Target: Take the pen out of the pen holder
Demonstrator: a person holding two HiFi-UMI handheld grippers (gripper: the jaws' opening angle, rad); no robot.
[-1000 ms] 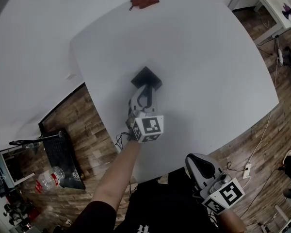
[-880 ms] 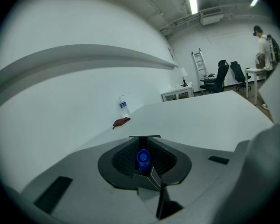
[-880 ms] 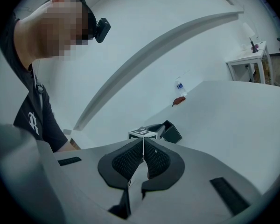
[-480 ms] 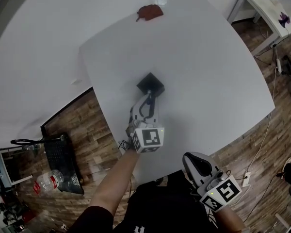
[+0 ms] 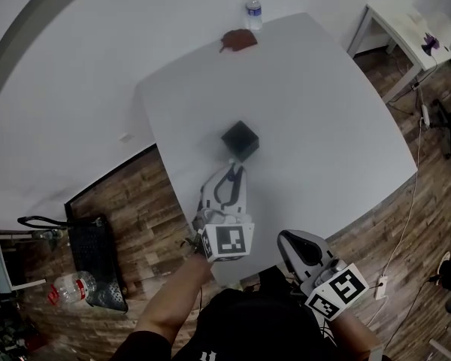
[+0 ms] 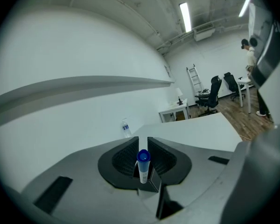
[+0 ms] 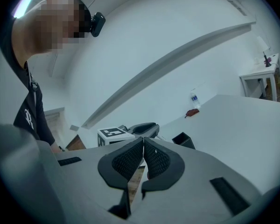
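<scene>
Blue-capped pen (image 6: 143,166) upright, clamped between the narrowed jaws of the left gripper (image 6: 143,146). Just beyond the fingertips, black pen holder (image 5: 240,140) on the white table (image 5: 323,111). Nearer the body, right gripper (image 7: 143,146) empty, jaws pressed together. Water bottle (image 5: 253,12) by the table's far edge.

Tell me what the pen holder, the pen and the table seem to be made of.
Pen holder: black, matte, square; plastic or metal, too small to tell.
Pen: likely plastic, glossy blue cap, white printed barrel.
Table: smooth pale top without grain, probably laminate.
</scene>
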